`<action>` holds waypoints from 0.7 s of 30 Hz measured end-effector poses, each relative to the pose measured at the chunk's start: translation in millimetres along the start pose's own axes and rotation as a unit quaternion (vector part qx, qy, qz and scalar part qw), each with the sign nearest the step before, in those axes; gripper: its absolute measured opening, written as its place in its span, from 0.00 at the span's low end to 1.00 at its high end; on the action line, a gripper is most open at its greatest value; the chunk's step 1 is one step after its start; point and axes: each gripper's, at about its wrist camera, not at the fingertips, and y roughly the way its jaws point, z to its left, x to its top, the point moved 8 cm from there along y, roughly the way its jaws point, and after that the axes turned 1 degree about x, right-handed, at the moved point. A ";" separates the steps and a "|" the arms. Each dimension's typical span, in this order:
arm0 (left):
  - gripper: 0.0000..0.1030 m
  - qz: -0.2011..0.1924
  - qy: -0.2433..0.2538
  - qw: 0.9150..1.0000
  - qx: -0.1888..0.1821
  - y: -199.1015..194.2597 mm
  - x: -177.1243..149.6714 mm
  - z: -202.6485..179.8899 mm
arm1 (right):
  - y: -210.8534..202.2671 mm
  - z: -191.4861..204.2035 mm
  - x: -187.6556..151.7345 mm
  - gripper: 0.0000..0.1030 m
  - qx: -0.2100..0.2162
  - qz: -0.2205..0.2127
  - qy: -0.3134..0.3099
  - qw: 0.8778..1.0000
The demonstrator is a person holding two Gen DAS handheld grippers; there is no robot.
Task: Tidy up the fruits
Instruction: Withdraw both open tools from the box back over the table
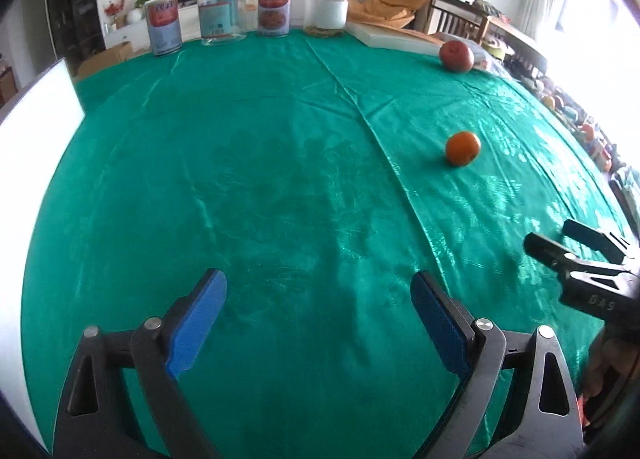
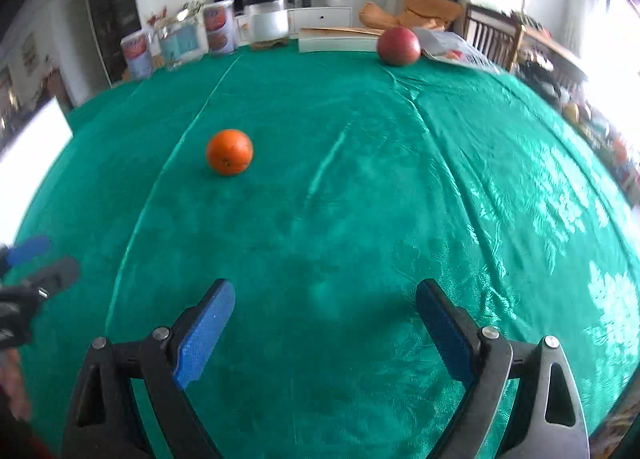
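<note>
An orange (image 2: 229, 152) lies on the green tablecloth (image 2: 360, 219), ahead and left of my right gripper (image 2: 326, 291). That gripper hangs open over bare cloth with nothing between its blue pads. A red apple (image 2: 399, 46) rests at the far edge, next to a flat white box (image 2: 336, 44). In the left wrist view, the orange (image 1: 463, 148) and apple (image 1: 456, 55) sit ahead to the right. My left gripper (image 1: 320, 287) is open and empty above the cloth. The right gripper (image 1: 554, 235) shows at the right edge, and the left gripper (image 2: 44, 259) shows at the other view's left edge.
Two printed cans (image 1: 273, 6), a glass jar (image 1: 221, 11) and a white-filled jar (image 1: 326, 7) line the table's far edge. A white board (image 1: 36, 131) stands at the left. A plastic bag (image 2: 452, 45) lies beside the apple. Chairs and clutter crowd the right side.
</note>
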 end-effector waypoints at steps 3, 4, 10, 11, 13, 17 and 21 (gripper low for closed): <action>0.92 -0.003 0.012 1.000 0.027 1.7 -4.1 2.0 | -2.3 -6.6 -0.4 0.89 -0.008 0.001 0.007 1.000; 0.93 -0.004 0.019 0.999 0.032 1.8 -5.0 0.1 | 1.7 -1.4 1.3 0.89 -0.011 0.000 0.006 1.000; 0.99 0.003 0.024 0.999 0.028 6.2 -6.1 -4.7 | 8.4 9.2 -2.9 0.94 -0.022 0.011 -0.005 1.000; 0.99 0.003 0.024 0.999 0.028 5.7 -6.4 -4.7 | 9.5 8.4 -3.6 0.95 -0.021 0.012 -0.005 1.000; 0.99 0.004 0.024 0.999 0.028 8.3 -5.5 -4.7 | 11.0 8.4 -3.1 0.97 -0.022 0.014 -0.004 1.000; 0.99 0.004 0.024 0.999 0.028 8.0 -5.8 -4.7 | 12.1 8.4 -2.9 0.99 -0.023 0.018 -0.003 1.000; 0.99 0.004 0.024 0.999 0.027 8.1 -5.6 -4.5 | 12.1 9.3 -3.3 1.00 -0.019 0.020 -0.002 1.000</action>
